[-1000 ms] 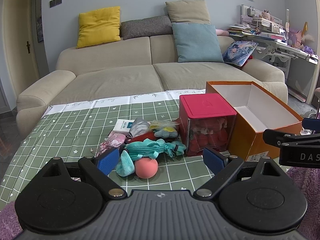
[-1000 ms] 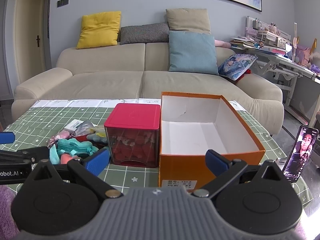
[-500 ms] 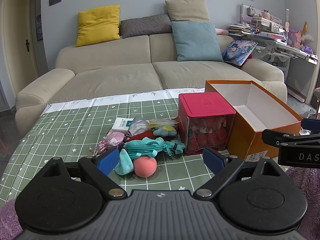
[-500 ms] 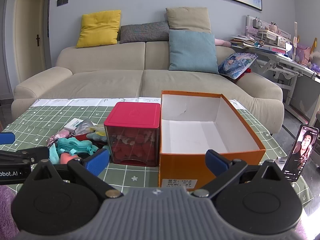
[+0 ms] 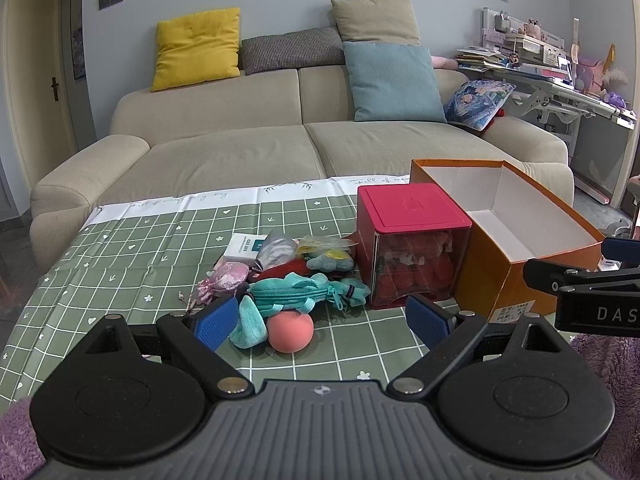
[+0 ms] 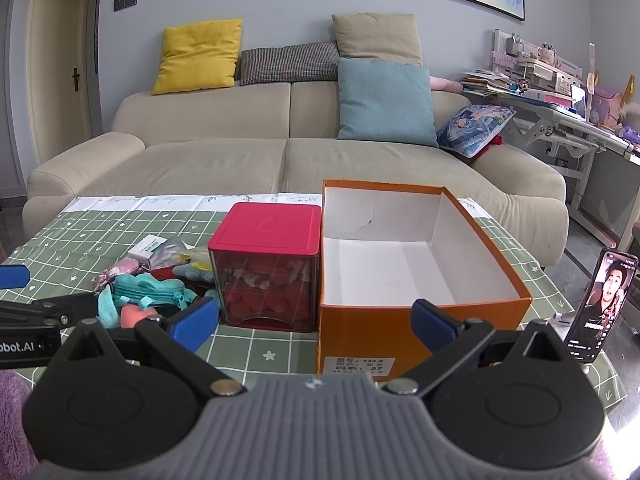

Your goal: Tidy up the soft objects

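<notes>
While both hover | left tongs point(image 5: 322, 316) wide, empty | right tongs point(image 6: 314, 322) wide, empty | orange box point(image 6: 420, 320) open

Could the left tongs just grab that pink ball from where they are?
Probably yes. The left tongs are open and the pink ball lies on the table between the blue pads, near side bare; only a teal pouch touches it behind.

sofa point(image 6: 288, 160) behind table | yellow cushion point(image 5: 196, 46) | phone point(image 6: 600, 304) upright, right table edge | desk point(image 6: 560, 120) cluttered
</notes>
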Available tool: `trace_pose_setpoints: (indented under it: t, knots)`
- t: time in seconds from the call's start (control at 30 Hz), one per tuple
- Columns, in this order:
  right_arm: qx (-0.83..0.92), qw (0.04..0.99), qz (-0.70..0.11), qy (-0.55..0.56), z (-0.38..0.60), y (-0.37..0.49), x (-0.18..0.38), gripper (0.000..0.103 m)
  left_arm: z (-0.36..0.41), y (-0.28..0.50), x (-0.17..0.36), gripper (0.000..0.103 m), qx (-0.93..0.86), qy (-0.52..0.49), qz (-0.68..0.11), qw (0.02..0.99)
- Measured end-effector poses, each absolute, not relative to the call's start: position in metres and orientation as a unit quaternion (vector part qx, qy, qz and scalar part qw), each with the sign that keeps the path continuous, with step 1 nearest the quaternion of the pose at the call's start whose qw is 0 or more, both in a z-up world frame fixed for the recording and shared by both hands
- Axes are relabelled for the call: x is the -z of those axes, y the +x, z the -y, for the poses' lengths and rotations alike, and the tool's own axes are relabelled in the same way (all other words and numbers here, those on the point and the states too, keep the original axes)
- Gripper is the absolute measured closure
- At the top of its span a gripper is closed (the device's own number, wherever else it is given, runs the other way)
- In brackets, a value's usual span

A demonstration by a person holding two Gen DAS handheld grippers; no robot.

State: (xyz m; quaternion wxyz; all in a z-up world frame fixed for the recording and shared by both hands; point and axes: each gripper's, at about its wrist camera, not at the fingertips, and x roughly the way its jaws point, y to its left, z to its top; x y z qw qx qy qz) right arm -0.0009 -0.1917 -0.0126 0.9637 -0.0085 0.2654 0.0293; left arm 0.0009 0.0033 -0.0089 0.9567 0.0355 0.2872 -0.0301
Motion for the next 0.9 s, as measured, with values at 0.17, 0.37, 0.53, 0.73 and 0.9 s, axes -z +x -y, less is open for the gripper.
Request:
trace_pose_setpoints:
  t: [0.17,0.37,0.53,0.73,0.9]
  knots:
    - [-0.037,0.962,-0.268,-0.016,0.188,0.0,0.012,0.003,-0.005,0.0,0.011,0.003,0.039,0.03,-0.287,0.957]
    - [-0.069,0.959,-0.272,-0.035,0.175,0.005,0.011,0.003,-0.01,0.004,0.009,0.01,0.056,0.015,-0.287,0.956]
    - [-0.108,0.966,-0.234,-0.03,0.166,0.012,0.005,0.003,-0.018,0.012,0.002,0.011,0.049,0.023,-0.281,0.958]
    - [-0.153,0.96,-0.229,-0.058,0.142,0.035,0.0,0.003,-0.039,0.031,0.003,0.014,0.026,0.002,-0.311,0.95]
    - [-0.176,0.945,-0.263,-0.079,0.123,0.061,0.008,0.03,-0.059,0.047,0.01,0.023,0.042,-0.015,-0.332,0.942]
